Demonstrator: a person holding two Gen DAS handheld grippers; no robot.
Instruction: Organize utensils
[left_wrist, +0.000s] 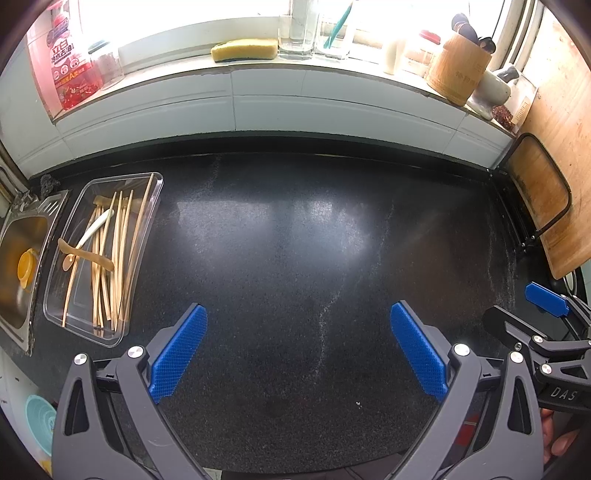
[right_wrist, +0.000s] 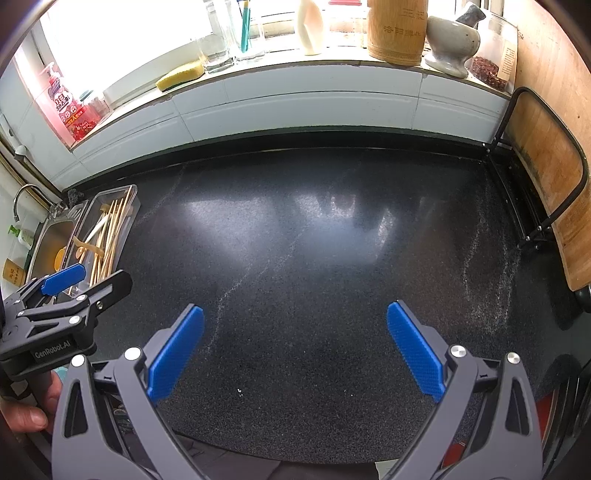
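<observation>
A clear plastic tray (left_wrist: 149, 206) lies on the black counter at the left, by the sink. It holds several wooden chopsticks (left_wrist: 119, 258), a white spoon (left_wrist: 94, 229) and a wooden spoon (left_wrist: 86, 254). The tray also shows at the left of the right wrist view (right_wrist: 131, 199). A bamboo utensil holder (left_wrist: 460, 70) with dark utensils stands on the windowsill at the right; it also shows in the right wrist view (right_wrist: 397, 31). My left gripper (left_wrist: 299, 350) is open and empty above the counter. My right gripper (right_wrist: 295, 350) is open and empty beside it.
A steel sink (left_wrist: 22, 266) with a yellow strainer lies left of the tray. A wooden cutting board (right_wrist: 550, 147) stands in a black rack at the right. The sill holds a sponge (left_wrist: 243, 50), glasses, a red detergent bottle (left_wrist: 66, 62) and a mortar (right_wrist: 452, 40).
</observation>
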